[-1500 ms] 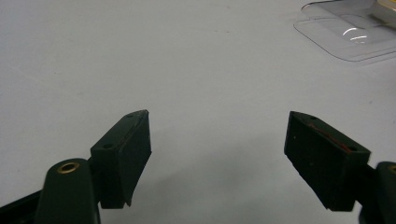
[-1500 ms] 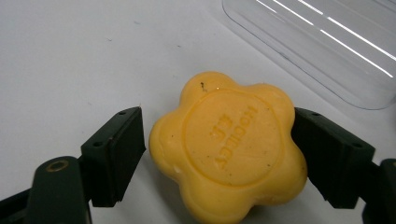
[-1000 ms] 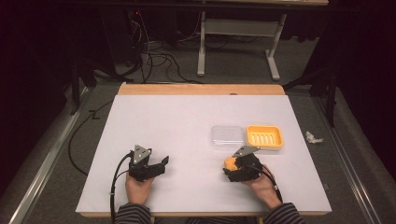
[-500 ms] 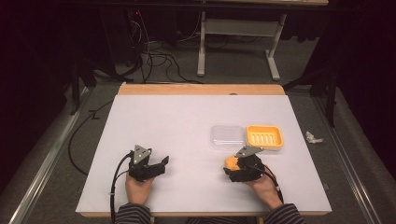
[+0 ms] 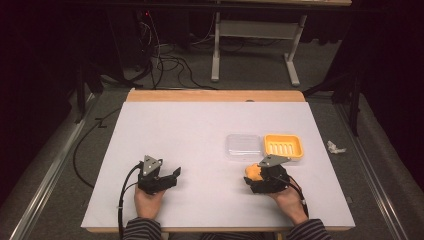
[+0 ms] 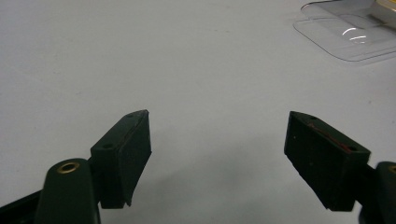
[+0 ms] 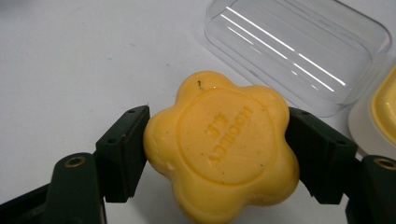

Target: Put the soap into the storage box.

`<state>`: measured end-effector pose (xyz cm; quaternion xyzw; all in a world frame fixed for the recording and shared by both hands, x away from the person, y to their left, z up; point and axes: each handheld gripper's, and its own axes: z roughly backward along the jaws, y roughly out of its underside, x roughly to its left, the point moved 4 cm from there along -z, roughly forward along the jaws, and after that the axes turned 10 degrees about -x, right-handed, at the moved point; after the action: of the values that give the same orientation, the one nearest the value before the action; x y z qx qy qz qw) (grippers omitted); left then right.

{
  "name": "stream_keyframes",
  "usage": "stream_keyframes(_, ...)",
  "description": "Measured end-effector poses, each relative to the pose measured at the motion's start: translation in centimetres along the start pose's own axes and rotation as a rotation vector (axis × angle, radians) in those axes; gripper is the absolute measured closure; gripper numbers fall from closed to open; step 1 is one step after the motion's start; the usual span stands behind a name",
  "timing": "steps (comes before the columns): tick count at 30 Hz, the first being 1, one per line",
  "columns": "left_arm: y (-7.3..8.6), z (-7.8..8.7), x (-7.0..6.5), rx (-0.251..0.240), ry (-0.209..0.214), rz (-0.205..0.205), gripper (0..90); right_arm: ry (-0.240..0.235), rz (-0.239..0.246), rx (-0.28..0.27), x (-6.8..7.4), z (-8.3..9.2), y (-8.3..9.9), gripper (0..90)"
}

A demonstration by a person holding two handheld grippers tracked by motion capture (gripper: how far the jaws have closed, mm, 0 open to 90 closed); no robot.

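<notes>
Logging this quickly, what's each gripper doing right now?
Left gripper: open, holding nothing.
Right gripper: closed on the soap.

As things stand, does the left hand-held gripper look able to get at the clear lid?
Probably yes: the left hand-held gripper stands open and unladen, with bare table between it and the clear lid.

Place: a lab or recording room
Worktop: white sheet over a wooden worktop (image 5: 215, 95)
Surroundings: dark curtains, loose cables (image 5: 165, 62) on grey carpet, a metal table frame (image 5: 252, 47) behind
</notes>
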<state>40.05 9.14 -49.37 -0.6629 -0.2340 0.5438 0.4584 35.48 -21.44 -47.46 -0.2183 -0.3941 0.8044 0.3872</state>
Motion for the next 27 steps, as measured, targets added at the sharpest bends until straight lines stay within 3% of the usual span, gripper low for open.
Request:
stream_keyframes(17, 0.0, 0.0, 0.0, 0.003, -0.004, -0.001, 23.5, 0.071, -0.074, -0.046, -3.3, 3.1, 0.5, 27.3)
stream_keyframes(19, 0.0, 0.0, 0.0, 0.0, -0.005, -0.003, 23.5, 0.088, -0.104, -0.055, -3.9, 3.6, 0.7, 27.3)
stream_keyframes(27, 0.0, 0.0, -0.1, -0.002, -0.002, 0.005, 23.5, 0.121, -0.108, -0.054, -5.0, 4.4, 0.9, 27.3)
